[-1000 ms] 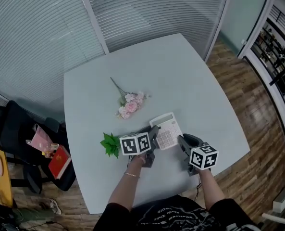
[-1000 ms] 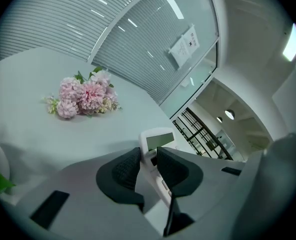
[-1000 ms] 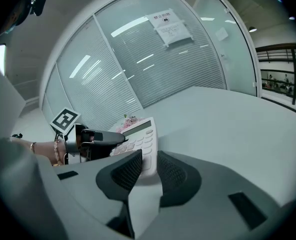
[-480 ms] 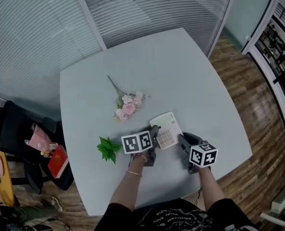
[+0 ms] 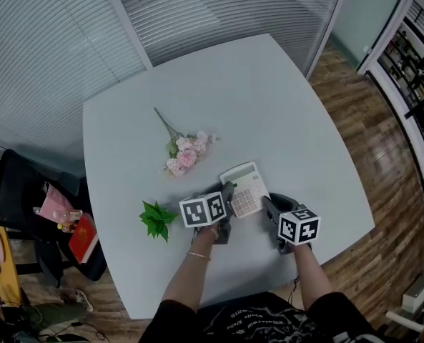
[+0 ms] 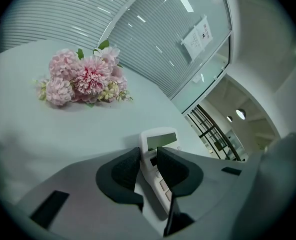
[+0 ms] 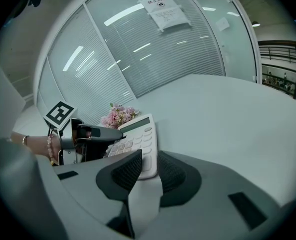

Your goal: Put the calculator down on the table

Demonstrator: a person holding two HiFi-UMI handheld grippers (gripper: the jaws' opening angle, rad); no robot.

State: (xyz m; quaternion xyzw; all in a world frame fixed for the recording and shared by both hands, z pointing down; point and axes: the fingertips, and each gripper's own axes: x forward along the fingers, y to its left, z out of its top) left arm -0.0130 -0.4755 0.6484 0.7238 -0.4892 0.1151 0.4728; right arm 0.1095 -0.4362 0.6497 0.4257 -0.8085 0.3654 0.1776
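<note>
A white calculator (image 5: 244,190) with a grey display sits low over the pale table (image 5: 283,113), gripped from both sides. My left gripper (image 5: 228,194) is shut on its left edge; in the left gripper view the calculator (image 6: 155,151) stands edge-on between the dark pads. My right gripper (image 5: 267,203) is shut on its near right corner; in the right gripper view the keypad of the calculator (image 7: 135,140) shows between the jaws, with the left gripper (image 7: 105,134) clamped on its far side. Whether the calculator touches the table I cannot tell.
A bunch of pink flowers (image 5: 184,153) lies beyond the calculator, also as pink flowers (image 6: 83,76) in the left gripper view. A green leaf sprig (image 5: 155,219) lies left of my left hand. A black chair (image 5: 26,206) with a red book stands off the table's left edge.
Both grippers and the calculator have sunk a little toward the table, still clamped as before. The flowers and leaf sprig have not moved on the table.
</note>
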